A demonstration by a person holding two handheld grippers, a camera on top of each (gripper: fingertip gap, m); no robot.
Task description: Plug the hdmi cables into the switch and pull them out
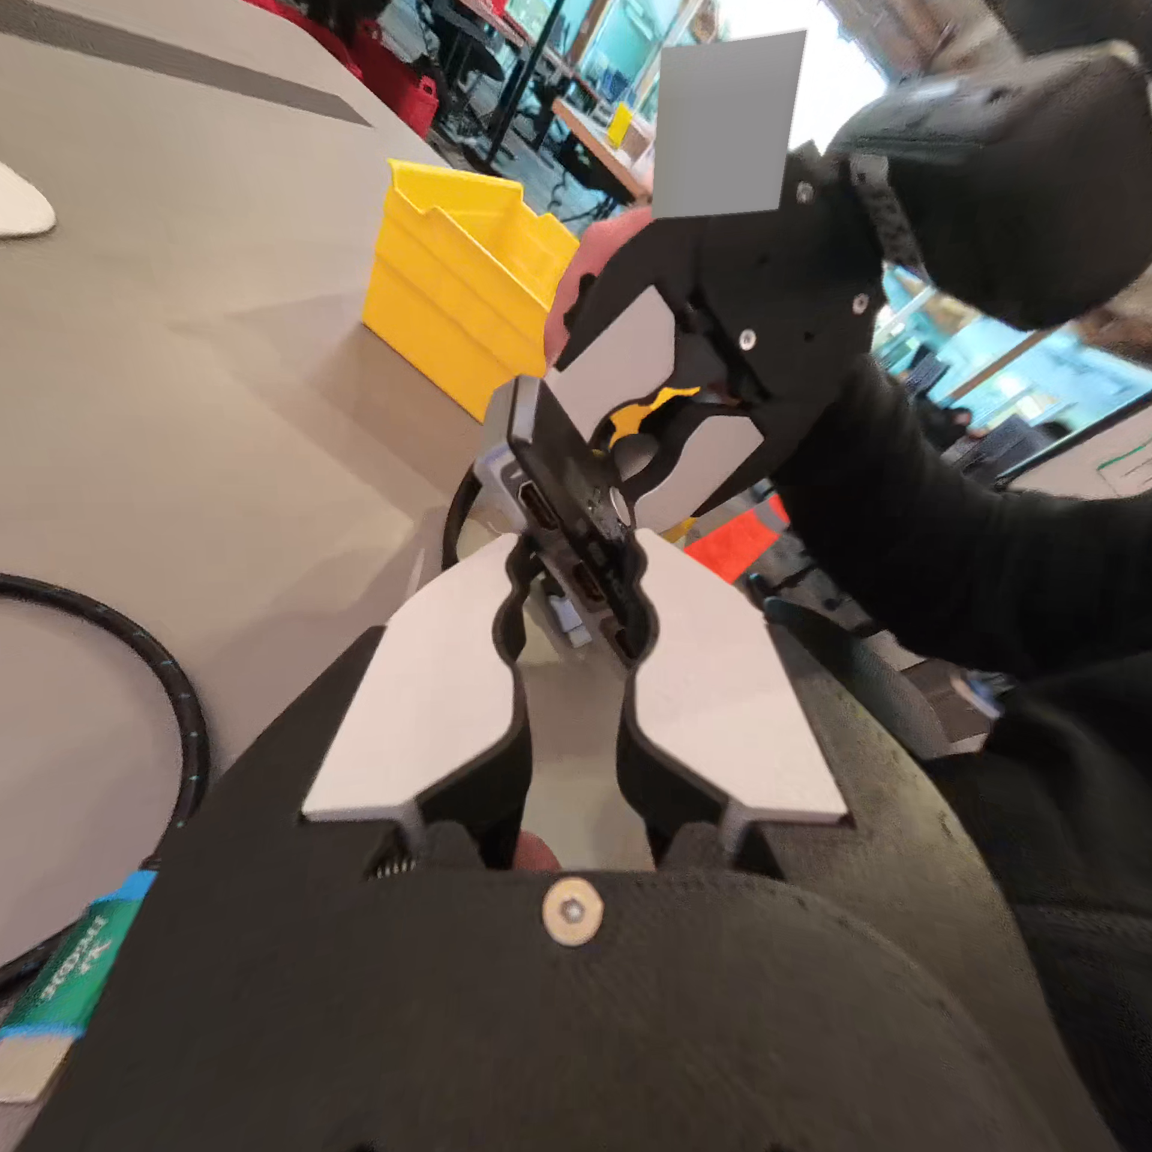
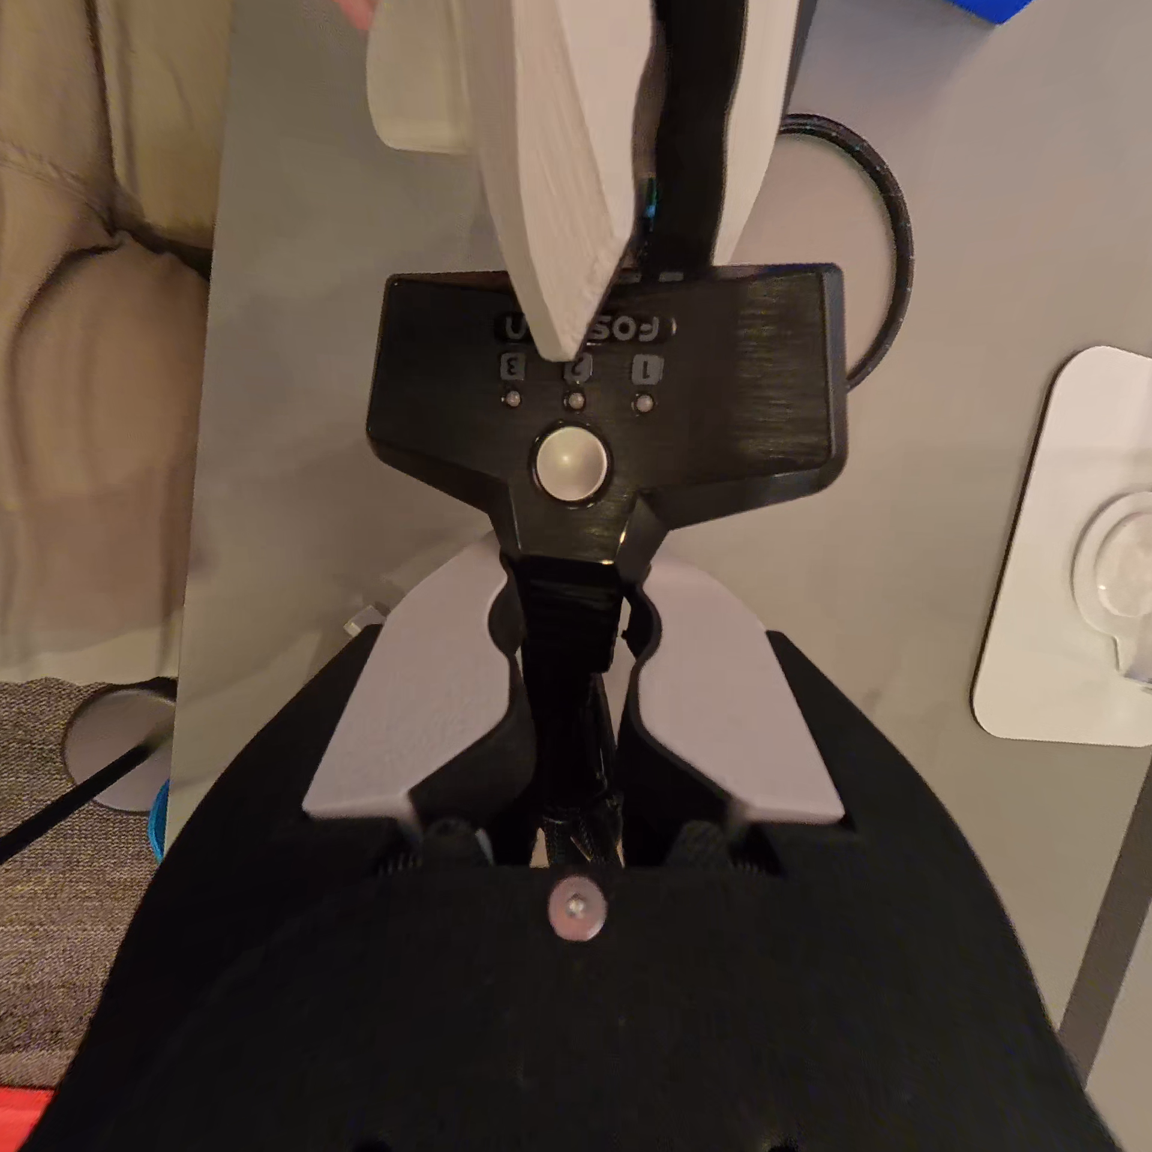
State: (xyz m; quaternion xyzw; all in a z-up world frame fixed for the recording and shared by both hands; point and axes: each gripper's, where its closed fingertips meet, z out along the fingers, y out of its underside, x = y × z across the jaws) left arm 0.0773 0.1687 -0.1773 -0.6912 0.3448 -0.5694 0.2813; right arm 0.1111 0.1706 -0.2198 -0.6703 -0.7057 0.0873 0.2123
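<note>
The black HDMI switch point(image 2: 748, 386), with a round silver button and three small lights, is held in the air between both grippers. My right gripper point(image 2: 576, 592) is shut on the switch's narrow neck, where its own cable comes out. My left gripper point(image 1: 583, 552) is shut across the port edge of the switch point(image 1: 561, 455), one finger point(image 2: 561, 218) over its top face. The ports point(image 1: 539, 505) that show look empty. A black braided HDMI cable point(image 1: 168, 673) lies looped on the table, also seen in the right wrist view point(image 2: 897, 237).
A yellow bin point(image 1: 461, 280) stands on the grey table point(image 1: 187, 343) behind the switch. A white pad with a clear hook point(image 2: 1060, 548) lies to the right. The table's edge point(image 2: 199, 374) runs along the left, with beige cushions point(image 2: 75, 312) beyond. A black sleeve point(image 1: 904, 530) holds the right gripper. The tips of one gripper are about 6 centimetres away from the tips of the other.
</note>
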